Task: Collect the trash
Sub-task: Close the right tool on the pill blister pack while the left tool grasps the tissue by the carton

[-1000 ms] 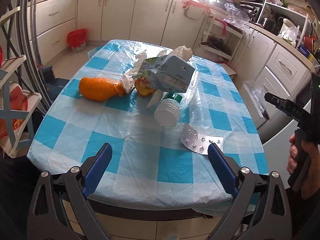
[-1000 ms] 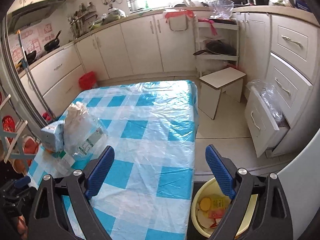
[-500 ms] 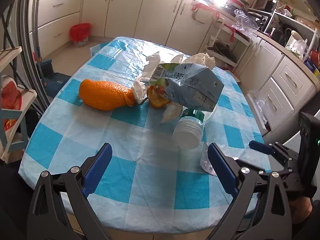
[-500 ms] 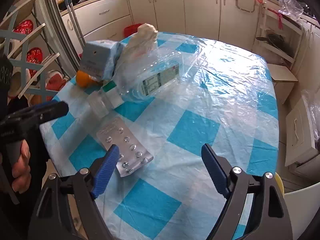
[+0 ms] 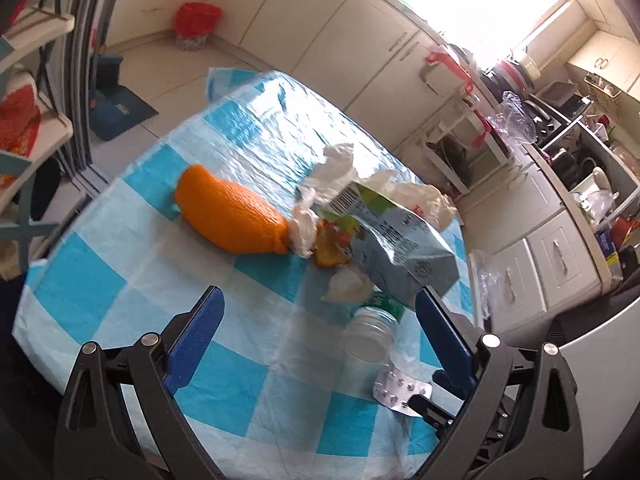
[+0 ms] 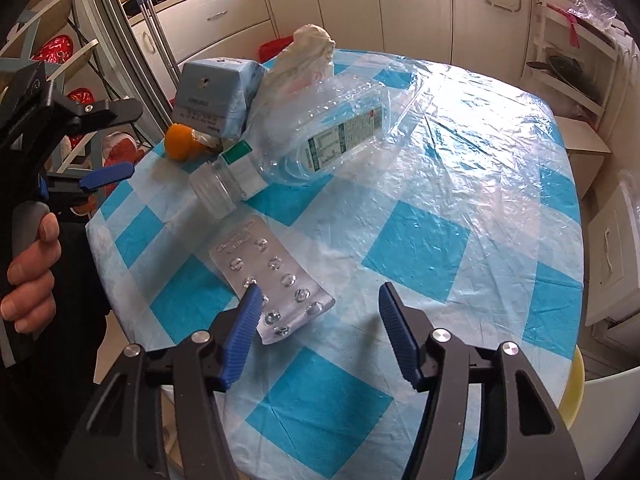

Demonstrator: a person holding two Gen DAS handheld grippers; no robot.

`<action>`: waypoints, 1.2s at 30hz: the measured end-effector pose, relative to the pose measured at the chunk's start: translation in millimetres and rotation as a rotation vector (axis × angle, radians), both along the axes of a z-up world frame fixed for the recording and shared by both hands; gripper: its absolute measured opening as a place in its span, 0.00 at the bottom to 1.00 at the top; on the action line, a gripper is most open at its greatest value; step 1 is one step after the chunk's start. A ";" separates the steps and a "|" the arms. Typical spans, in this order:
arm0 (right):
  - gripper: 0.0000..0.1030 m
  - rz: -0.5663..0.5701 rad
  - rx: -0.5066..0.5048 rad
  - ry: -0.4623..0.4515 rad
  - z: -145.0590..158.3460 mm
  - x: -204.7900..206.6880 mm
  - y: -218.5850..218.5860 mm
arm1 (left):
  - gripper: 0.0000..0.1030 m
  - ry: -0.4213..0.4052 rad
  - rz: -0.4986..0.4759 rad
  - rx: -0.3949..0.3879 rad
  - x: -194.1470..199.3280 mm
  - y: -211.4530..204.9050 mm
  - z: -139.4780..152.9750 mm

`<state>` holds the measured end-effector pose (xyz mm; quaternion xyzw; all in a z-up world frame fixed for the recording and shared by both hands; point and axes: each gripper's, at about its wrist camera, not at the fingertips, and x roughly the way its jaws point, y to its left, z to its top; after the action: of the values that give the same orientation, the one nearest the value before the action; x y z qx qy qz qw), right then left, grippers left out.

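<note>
On the blue-checked tablecloth (image 6: 416, 248) lies a silver blister pack (image 6: 276, 276). My right gripper (image 6: 320, 296) is low over its near end, jaws closing. The left fingertip overlaps the pack, the right one stands apart over bare cloth, and no pad presses on the pack. Behind it are a crushed clear bottle (image 6: 340, 136), a blue-grey carton (image 6: 216, 92), a white tissue (image 6: 308, 48) and orange peel (image 6: 180, 142). My left gripper (image 5: 320, 308) is open and empty, short of the carton (image 5: 400, 248), orange peel (image 5: 232, 220) and bottle mouth (image 5: 370, 340). The blister pack (image 5: 400, 394) lies at its lower right.
A yellow bin (image 6: 574, 392) stands on the floor off the table's right edge. White cabinets and drawers (image 5: 556, 256) line the right side, a red bin (image 5: 196, 26) sits on the far floor, and a rack (image 5: 32, 92) stands at left. A hand (image 6: 32, 264) holds the left gripper.
My right gripper swung from the table's far side to the blister pack, came down over it, and its jaws narrowed. The left gripper rolled and moved closer to the trash pile.
</note>
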<state>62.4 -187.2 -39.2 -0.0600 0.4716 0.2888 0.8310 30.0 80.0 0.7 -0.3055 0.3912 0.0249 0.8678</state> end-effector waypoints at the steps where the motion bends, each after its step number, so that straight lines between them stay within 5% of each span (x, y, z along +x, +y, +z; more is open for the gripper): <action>1: 0.53 0.003 -0.001 0.004 -0.8 0.0 1.2 | 0.90 0.000 0.005 0.046 2.2 2.2 3.3; 7: 0.49 0.006 -0.003 0.002 -3.2 -1.9 4.6 | 0.90 0.007 -0.142 0.458 43.7 -14.1 17.2; 14: 0.34 -0.014 0.019 0.003 -4.4 2.7 -0.4 | 0.85 0.029 -0.352 0.681 84.1 -48.5 0.6; 16: 0.25 -0.018 0.026 0.008 -4.5 4.3 -1.5 | 0.77 0.053 -0.383 0.692 92.2 -52.5 -9.0; 21: 0.16 -0.018 0.054 0.013 -3.3 5.2 -4.1 | 0.22 0.100 -0.416 0.645 103.3 -51.3 -21.6; 22: 0.14 -0.020 0.060 0.008 -2.0 4.7 -4.8 | 0.17 0.098 -0.414 0.638 103.0 -51.0 -22.0; 33: 0.13 -0.048 0.077 0.044 -1.7 6.9 -15.8 | 0.11 -0.072 -0.284 0.483 45.9 -25.4 23.4; 36: 0.24 -0.048 0.068 0.052 -4.4 5.7 -15.6 | 0.11 -0.082 -0.268 0.426 32.7 -19.6 26.5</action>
<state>68.1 -202.8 -43.6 -0.0131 0.4843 0.2862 0.8266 62.7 60.4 27.1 -0.0621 0.3786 -0.0209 0.9232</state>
